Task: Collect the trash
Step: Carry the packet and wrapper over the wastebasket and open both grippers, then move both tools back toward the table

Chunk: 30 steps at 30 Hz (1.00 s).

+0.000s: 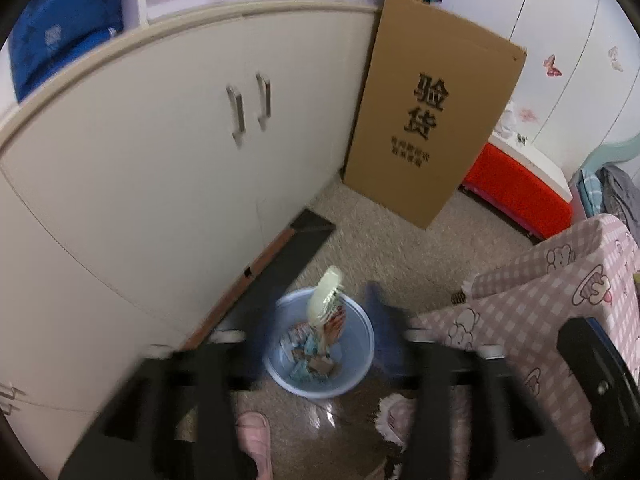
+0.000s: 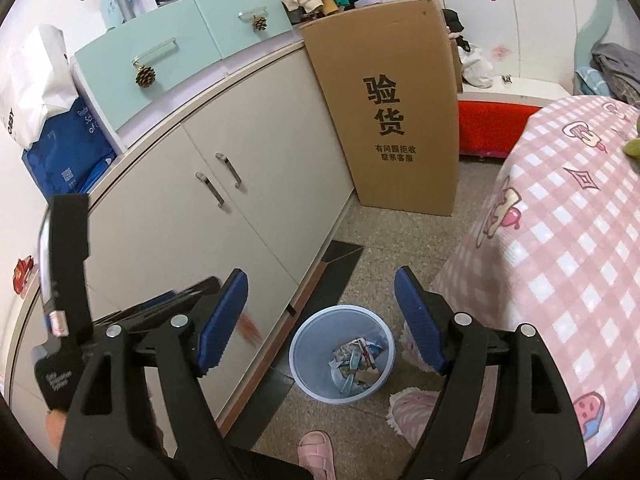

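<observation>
Both claws stand open and empty above the blue bin (image 2: 342, 354) on the floor, between the cabinet (image 2: 240, 208) on the left and the bed (image 2: 560, 260) on the right. A pale wrapper (image 1: 325, 300) hangs over the bin's trash (image 2: 356, 360), below the left claw (image 1: 316, 344); the right claw (image 2: 320, 320) grips nothing.

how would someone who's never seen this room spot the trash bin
Find the long cream cabinet with paired metal handles, and follow its base along the speckled floor. In front of it, beside the pink checked bedspread, stands the round pale-blue plastic bin, the only open container there, with crumpled wrappers inside.
</observation>
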Available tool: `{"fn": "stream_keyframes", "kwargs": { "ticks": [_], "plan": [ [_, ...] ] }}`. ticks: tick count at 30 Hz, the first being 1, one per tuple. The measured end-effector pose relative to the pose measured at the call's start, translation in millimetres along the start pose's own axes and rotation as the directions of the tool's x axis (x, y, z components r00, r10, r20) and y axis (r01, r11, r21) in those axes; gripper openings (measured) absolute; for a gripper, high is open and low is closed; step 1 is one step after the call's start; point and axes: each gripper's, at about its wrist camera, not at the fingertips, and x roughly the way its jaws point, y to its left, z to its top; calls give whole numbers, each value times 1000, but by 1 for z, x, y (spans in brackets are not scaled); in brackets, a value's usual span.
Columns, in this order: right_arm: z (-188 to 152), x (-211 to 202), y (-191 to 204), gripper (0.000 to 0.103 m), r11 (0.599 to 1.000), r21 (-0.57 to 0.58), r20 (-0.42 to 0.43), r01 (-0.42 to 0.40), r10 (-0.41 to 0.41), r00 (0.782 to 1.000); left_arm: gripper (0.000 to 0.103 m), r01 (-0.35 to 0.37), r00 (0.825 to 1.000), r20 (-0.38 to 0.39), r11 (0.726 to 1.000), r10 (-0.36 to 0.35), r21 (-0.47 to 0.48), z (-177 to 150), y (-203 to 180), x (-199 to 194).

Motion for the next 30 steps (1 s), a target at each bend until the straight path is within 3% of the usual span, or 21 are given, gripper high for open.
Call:
{"fn": "stream_keyframes", "kwargs": {
  "ticks": [9, 18, 24, 30],
  "plan": [
    [-2, -12, -8, 75, 1000, 12, 5, 12, -12, 1000, 75, 6, 1000, -10, 1000, -7, -21, -8, -1, -6],
    [0, -59, -17, 77, 999, 30, 76, 26, -29, 997, 78, 55, 996, 65, 998, -56, 10, -15, -18, -53],
    [-5, -106, -42, 78, 996, 70, 145, 61, -71, 987, 79, 117, 986, 112, 990, -125, 75, -28, -52, -92],
    [-14, -165, -91, 79, 980, 153, 215, 128, -159, 963, 82, 222, 963, 118, 962, -241, 158, -47, -103, -122]
  ]
}}
